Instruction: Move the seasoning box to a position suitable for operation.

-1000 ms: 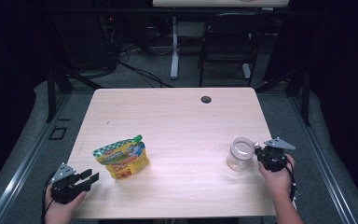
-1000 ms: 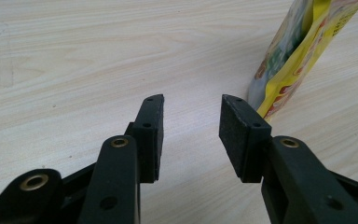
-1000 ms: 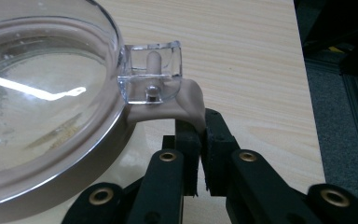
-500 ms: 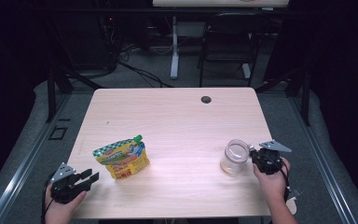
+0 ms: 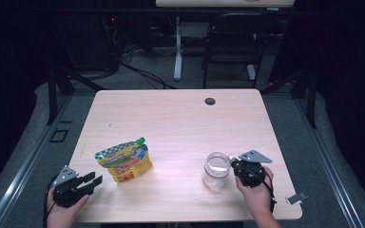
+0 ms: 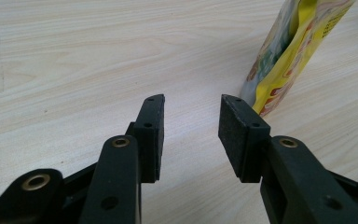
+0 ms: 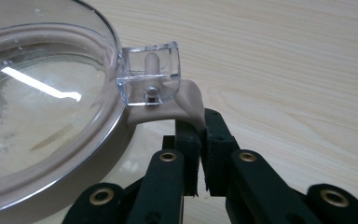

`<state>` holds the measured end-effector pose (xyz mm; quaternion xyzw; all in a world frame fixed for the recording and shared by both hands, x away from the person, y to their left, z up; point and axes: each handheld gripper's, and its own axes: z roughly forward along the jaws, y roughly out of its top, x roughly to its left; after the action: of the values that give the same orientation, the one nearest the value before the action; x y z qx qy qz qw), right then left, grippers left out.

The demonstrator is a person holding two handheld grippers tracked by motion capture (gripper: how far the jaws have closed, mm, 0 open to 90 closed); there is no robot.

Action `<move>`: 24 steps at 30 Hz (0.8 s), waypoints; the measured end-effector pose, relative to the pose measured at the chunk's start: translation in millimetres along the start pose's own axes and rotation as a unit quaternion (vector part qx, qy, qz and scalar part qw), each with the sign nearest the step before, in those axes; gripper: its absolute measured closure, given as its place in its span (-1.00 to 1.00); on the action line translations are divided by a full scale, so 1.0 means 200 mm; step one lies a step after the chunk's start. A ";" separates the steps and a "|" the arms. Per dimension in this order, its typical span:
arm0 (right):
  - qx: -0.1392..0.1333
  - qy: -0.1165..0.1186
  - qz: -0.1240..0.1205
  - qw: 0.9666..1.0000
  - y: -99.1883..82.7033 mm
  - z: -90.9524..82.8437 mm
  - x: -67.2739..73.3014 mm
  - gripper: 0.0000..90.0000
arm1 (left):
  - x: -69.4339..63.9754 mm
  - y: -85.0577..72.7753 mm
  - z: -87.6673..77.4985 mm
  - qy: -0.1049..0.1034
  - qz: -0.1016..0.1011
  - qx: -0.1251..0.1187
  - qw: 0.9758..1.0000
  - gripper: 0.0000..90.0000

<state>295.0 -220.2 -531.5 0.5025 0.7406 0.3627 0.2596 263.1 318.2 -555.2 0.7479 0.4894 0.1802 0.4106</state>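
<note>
A yellow snack pouch (image 5: 123, 160) with a green cap lies on the table's front left; its lower edge (image 6: 289, 51) shows just beyond my left gripper's right jaw. My left gripper (image 5: 92, 180) rests near the front left corner, open (image 6: 191, 121) with bare wood between its pads. A clear glass jar (image 5: 216, 170) with a clear lid (image 7: 42, 107) stands at the front right. My right gripper (image 5: 234, 166) sits at the jar's right side, shut (image 7: 199, 126) on the beige tab (image 7: 186, 100) under the lid's clear clasp (image 7: 151, 70).
The light wooden table (image 5: 171, 118) has a dark cable hole (image 5: 210, 101) near its far edge. A small grey piece (image 5: 296, 198) lies by the front right corner. A chair (image 5: 230, 42) and cables stand beyond the table.
My right gripper has slid left toward the table's middle, and the jar has come along with it. The left gripper and the pouch have stayed in place.
</note>
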 end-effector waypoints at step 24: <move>0.004 0.018 -0.014 1.000 -0.02 0.06 0.24 0.90 | -0.03 0.01 -0.01 -0.009 0.009 -0.003 1.000 0.36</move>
<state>284.8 -172.7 -543.8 0.4866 0.7535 0.3654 0.2490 260.3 314.4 -552.4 0.7529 0.4784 0.1787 0.4151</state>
